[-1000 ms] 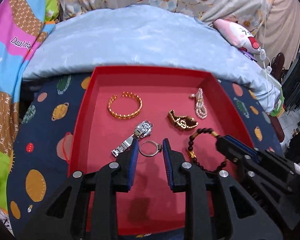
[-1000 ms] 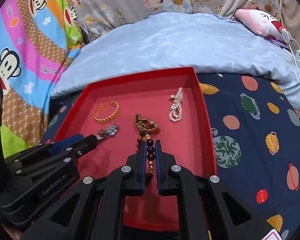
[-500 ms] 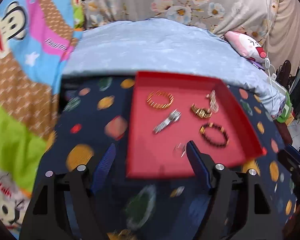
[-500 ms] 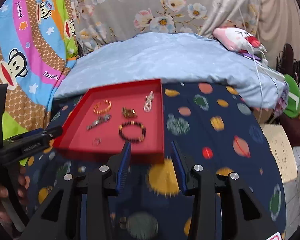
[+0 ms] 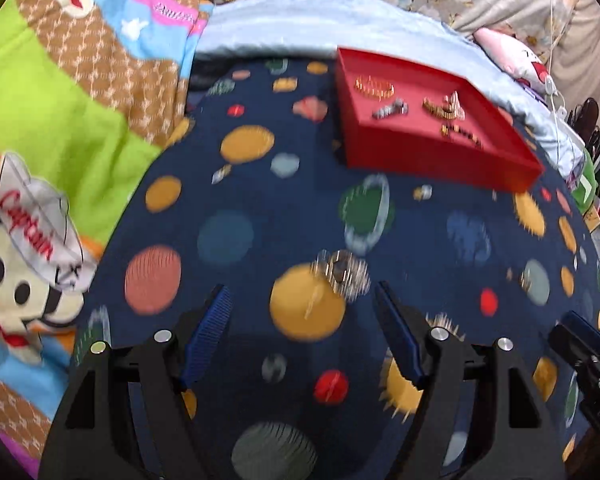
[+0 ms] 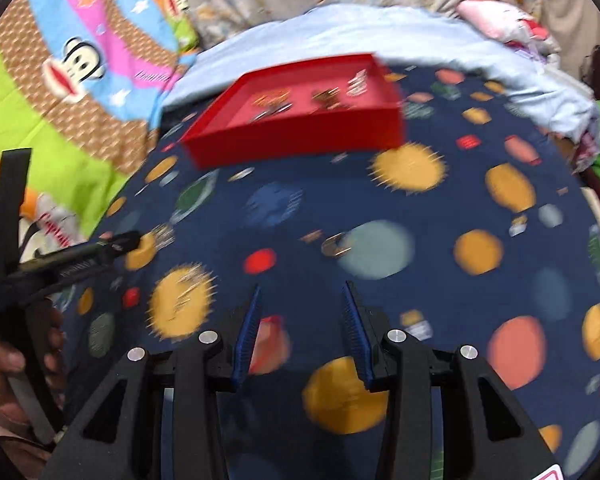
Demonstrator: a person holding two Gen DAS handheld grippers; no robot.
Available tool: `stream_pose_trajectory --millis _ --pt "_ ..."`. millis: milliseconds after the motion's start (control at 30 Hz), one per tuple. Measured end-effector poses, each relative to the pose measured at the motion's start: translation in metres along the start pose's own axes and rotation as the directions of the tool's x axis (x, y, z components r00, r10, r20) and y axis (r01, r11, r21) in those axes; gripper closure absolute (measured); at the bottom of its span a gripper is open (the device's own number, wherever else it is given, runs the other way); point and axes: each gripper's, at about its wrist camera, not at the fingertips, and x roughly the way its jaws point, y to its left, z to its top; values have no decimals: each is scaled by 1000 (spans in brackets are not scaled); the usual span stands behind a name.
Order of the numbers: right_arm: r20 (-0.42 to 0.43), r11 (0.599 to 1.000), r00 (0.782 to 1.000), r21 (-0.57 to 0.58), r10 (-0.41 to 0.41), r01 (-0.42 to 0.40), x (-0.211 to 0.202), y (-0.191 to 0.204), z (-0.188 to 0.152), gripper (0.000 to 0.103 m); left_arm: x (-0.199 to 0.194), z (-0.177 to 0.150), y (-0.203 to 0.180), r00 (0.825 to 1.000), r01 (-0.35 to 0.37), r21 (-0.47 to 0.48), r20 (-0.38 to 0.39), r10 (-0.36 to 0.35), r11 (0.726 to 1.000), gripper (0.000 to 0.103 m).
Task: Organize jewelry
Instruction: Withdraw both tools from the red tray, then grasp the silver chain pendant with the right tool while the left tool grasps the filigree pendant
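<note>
The left gripper (image 5: 302, 300) has its blue-padded fingers (image 5: 208, 330) spread with nothing between them — a blurred silvery jewelry piece (image 5: 342, 270) lies on the navy planet-print cloth (image 5: 240, 208) just ahead of its tips. The right gripper (image 6: 300, 292) is likewise released and empty, a small gold piece (image 6: 334, 245) just ahead of its tips. The shallow red tray (image 5: 428, 156) of bracelets sits well beyond both.

The right gripper (image 6: 300, 292) hangs over a dark cloth (image 6: 440, 272) printed with planets, its jaws apart with nothing between them. A small gold piece (image 6: 334, 245), blurred, lies on the cloth just beyond its tips. Farther off sits the red tray (image 6: 300, 136) holding blurred jewelry. At the left, a hand (image 6: 16, 376) holds the left gripper (image 6: 130, 240), seen side-on.
</note>
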Motion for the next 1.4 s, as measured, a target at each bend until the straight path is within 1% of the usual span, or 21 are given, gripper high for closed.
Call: stream_pose_trajectory --millis 67,167,267,467,567,633,700,733,767,833,900,967,1067,1100,1133,1167,1200,1233,1333,1367,1400 --pt "-21 999 999 -11 38 -38 9 15 -3 63 2 -10 2 1000 -13 15 -18 13 1000 32" --pt "-36 998 998 -34 58 -59 20 33 -4 63 5 -20 5 999 -19 18 -41 20 1000 32" --pt "-47 995 996 -56 78 -81 32 50 -1 63 4 -25 12 999 -19 5 -46 19 1000 32" --pt "-71 991 993 -89 97 -103 53 73 4 63 2 -21 24 999 -21 -16 -31 20 1000 32" --pt "-68 989 995 -121 72 -80 59 80 4 64 2 -18 28 1000 -10 -27 -28 9 1000 32" --pt "-63 988 997 -144 47 -56 60 83 5 68 2 -16 27 1000 -3 -29 -25 2 1000 32" --pt "-59 987 998 -161 18 -27 60 82 4 86 3 -14 25 1000 12 -30 -19 -12 999 32" --pt "-57 986 998 -166 9 -18 59 80 3 89 3 -12 24 1000 20 -30 -16 -20 999 32" --pt "-58 986 998 -165 7 -17 58 78 2 96 4 -10 21 999 30 -27 -15 -31 999 32" --pt "-62 989 998 -144 17 -26 56 71 2 96 7 -7 12 999 52 -12 -11 -52 999 32" --pt "-59 991 998 -130 8 -16 53 66 1 96 10 -3 4 998 66 3 -5 -66 998 32" --pt "-58 992 998 -123 5 -12 51 62 1 96 15 0 -4 997 74 17 -3 -74 997 35" --pt "-49 994 999 -107 10 -15 43 57 2 96 22 4 -14 996 95 31 -9 -94 995 47" --pt "-44 995 999 -102 11 -16 41 55 3 96 24 4 -16 995 96 35 -8 -96 995 52" --pt "-42 995 999 -98 12 -16 39 54 4 96 25 5 -18 996 91 40 0 -91 995 61" --pt "-41 995 999 -95 15 -19 39 53 4 96 26 6 -19 996 89 42 5 -89 995 65" --pt "-41 996 999 -90 19 -23 38 52 5 96 27 7 -20 996 91 43 8 -92 995 72" --pt "-39 996 999 -87 21 -24 38 51 6 96 27 7 -20 996 92 40 9 -93 995 74" --pt "-41 996 999 -83 27 -31 39 50 6 96 26 8 -21 993 116 42 3 -117 992 93" --pt "-43 996 999 -83 29 -32 40 50 6 96 25 7 -22 992 128 45 1 -128 991 95" --pt "-44 996 999 -83 31 -35 39 49 5 96 24 6 -22 991 134 47 2 -135 990 101"
